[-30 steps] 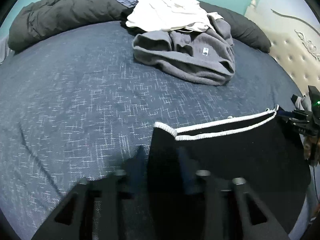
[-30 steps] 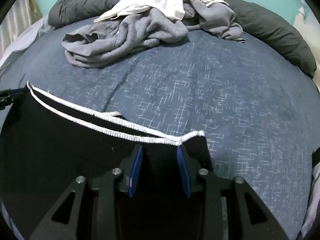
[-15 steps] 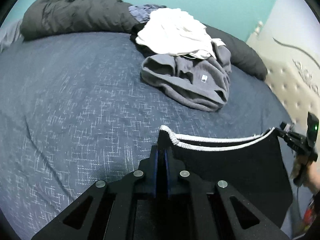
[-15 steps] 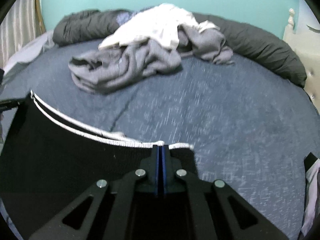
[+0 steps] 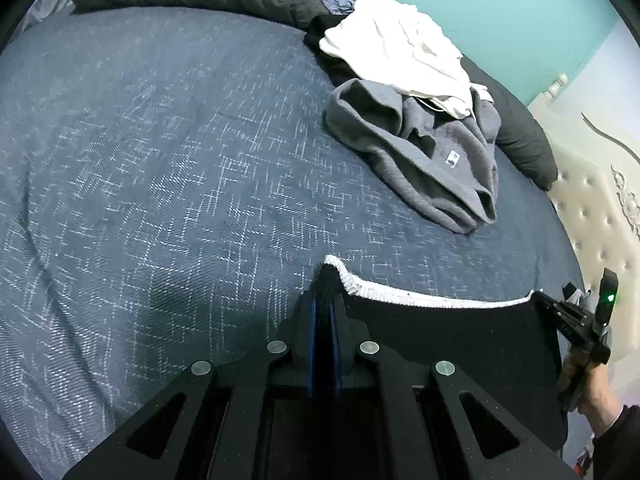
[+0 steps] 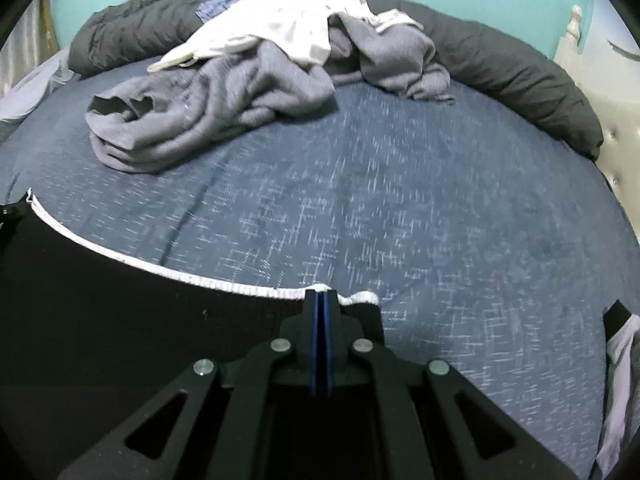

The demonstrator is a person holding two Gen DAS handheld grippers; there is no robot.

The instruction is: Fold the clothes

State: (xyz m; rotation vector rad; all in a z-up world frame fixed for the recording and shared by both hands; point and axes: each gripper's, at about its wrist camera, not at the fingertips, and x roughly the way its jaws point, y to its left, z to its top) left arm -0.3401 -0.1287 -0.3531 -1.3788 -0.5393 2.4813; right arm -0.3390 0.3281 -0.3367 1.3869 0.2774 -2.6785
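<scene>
Two low wrist views close over the bed (image 5: 160,184), both facing the clothes pile (image 5: 420,120) (image 6: 240,92) in the upper frame.

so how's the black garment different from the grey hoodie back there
The black garment hangs stretched flat between both hand-held grippers, left and right; the grey hoodie lies crumpled on the bed. The black garment has a white trimmed edge; the grey hoodie is plain apart from a small label. A white garment lies on the grey hoodie; nothing covers the black garment. Neither is folded.
</scene>
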